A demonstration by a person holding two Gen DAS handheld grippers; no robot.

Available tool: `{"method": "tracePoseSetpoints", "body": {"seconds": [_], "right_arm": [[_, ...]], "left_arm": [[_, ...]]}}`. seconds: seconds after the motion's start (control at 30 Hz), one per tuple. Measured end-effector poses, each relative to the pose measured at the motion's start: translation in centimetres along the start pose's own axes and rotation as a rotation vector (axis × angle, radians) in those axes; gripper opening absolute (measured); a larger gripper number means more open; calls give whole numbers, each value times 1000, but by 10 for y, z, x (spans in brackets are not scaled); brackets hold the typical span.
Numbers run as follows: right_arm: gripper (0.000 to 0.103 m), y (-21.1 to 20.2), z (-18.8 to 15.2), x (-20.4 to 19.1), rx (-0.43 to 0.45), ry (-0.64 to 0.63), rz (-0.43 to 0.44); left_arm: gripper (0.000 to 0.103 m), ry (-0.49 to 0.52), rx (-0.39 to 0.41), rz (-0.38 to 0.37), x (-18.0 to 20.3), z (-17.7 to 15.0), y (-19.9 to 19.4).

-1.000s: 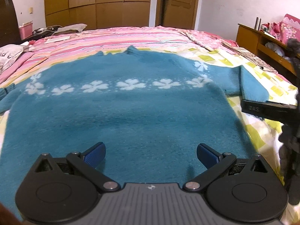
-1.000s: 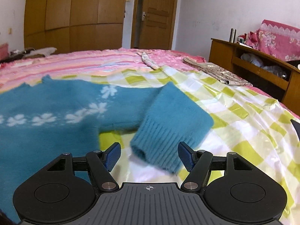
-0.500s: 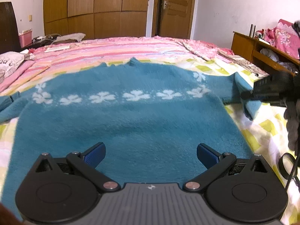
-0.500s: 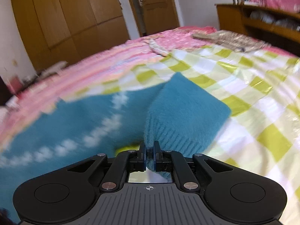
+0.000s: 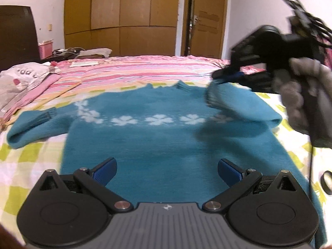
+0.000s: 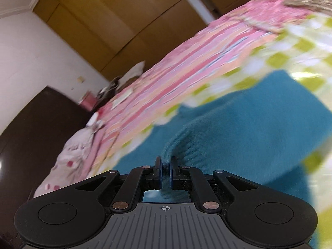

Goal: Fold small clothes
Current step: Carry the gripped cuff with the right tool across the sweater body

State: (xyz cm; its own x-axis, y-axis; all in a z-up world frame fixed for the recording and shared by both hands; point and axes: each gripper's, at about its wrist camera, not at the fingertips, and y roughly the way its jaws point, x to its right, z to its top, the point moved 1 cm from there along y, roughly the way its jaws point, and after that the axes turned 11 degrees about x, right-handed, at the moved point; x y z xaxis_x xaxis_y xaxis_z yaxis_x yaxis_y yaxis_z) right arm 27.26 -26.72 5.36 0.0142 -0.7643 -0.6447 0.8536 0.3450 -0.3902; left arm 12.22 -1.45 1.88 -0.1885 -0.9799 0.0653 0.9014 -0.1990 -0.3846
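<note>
On the checked bedspread (image 5: 25,155) the blue sweater (image 5: 161,141) lies flat. The left gripper (image 5: 167,171) hovers over its hem, jaws apart and empty. The right gripper (image 6: 165,169) is clamped on the sleeve cuff (image 6: 186,145) — the sleeve fold is in hand; next, lay it across the chest.

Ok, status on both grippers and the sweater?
Right gripper shut on sleeve cuff, lifted over sweater. Left gripper open, empty. Nothing blocking.
</note>
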Motion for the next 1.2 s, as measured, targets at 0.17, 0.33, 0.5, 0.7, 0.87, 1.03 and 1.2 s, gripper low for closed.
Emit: {"method": "tracePoseSetpoints", "body": {"seconds": [0.17, 0.33, 0.5, 0.7, 0.87, 1.03, 1.2], "right_arm": [[6, 51, -24, -39, -71, -17, 50], [6, 88, -47, -69, -126, -41, 86], [6, 112, -66, -91, -160, -75, 113], [6, 136, -80, -98, -185, -95, 101], [6, 152, -89, -101, -194, -112, 87], [7, 163, -101, -93, -208, -141, 69], [12, 164, -109, -93, -229, -180, 67]], "left_arm": [[103, -30, 20, 26, -25, -4, 0], [103, -71, 16, 46, -48, -6, 5], [103, -113, 16, 62, -63, -8, 6], [103, -111, 8, 68, -64, -12, 8], [103, -118, 2, 70, -67, -14, 11], [103, -122, 2, 69, -69, -14, 12], [103, -129, 18, 78, -72, -13, 9]]}}
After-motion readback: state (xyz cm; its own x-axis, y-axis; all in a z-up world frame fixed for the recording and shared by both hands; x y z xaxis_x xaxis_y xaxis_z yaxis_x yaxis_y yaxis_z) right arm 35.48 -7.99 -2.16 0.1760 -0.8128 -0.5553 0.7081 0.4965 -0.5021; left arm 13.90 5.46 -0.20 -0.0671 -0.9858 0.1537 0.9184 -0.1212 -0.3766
